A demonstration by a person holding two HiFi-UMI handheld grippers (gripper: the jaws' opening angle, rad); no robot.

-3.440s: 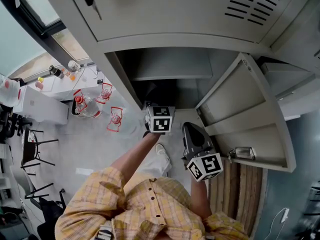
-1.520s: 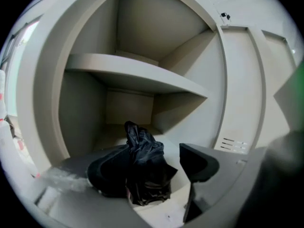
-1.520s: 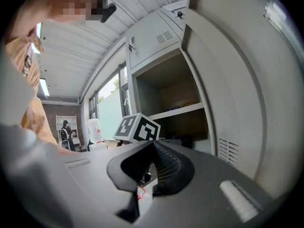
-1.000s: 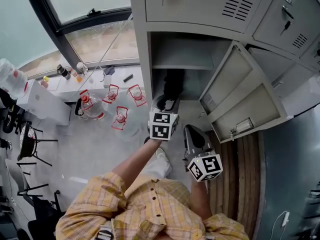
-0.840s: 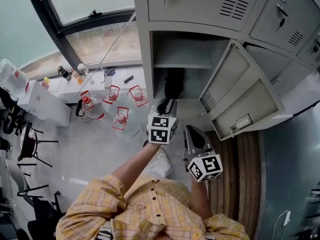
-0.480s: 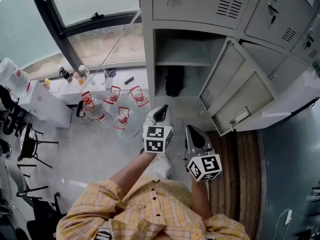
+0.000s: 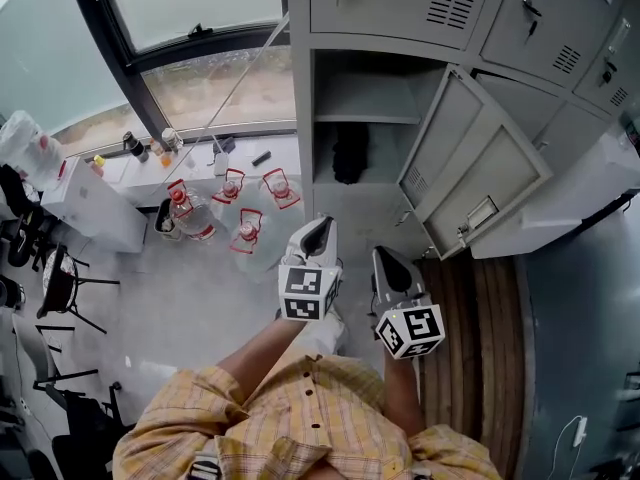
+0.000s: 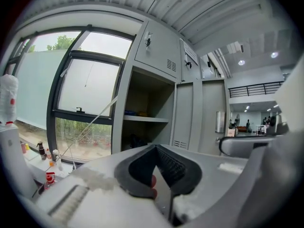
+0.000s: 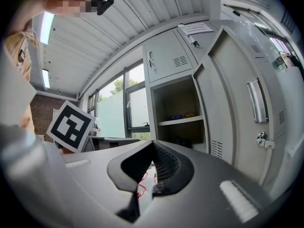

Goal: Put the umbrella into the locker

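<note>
The dark folded umbrella point(image 7: 348, 154) stands inside the open grey locker point(image 7: 300, 118), below its shelf, touched by neither gripper. My left gripper point(image 7: 317, 225) is outside the locker, in front of the opening, shut with nothing in it. My right gripper point(image 7: 385, 257) hangs beside it, nearer the open door point(image 7: 470, 168), also shut and empty. In the left gripper view the jaws point(image 8: 156, 147) meet at the tips, and the umbrella point(image 8: 137, 140) shows as a dark shape in the compartment. The right gripper point(image 9: 152, 144) view shows the umbrella point(image 9: 183, 140) under the shelf.
The locker door swings out to the right. Several water bottles in red frames point(image 7: 232, 200) stand on the floor to the left, below a large window point(image 7: 200, 78). A white cabinet point(image 7: 80, 203) and chairs are further left. More closed lockers point(image 7: 560, 48) line the right.
My left gripper has drawn back out of the locker toward the person, and its jaws have shut on nothing. The umbrella stays inside. The right gripper has shifted back slightly.
</note>
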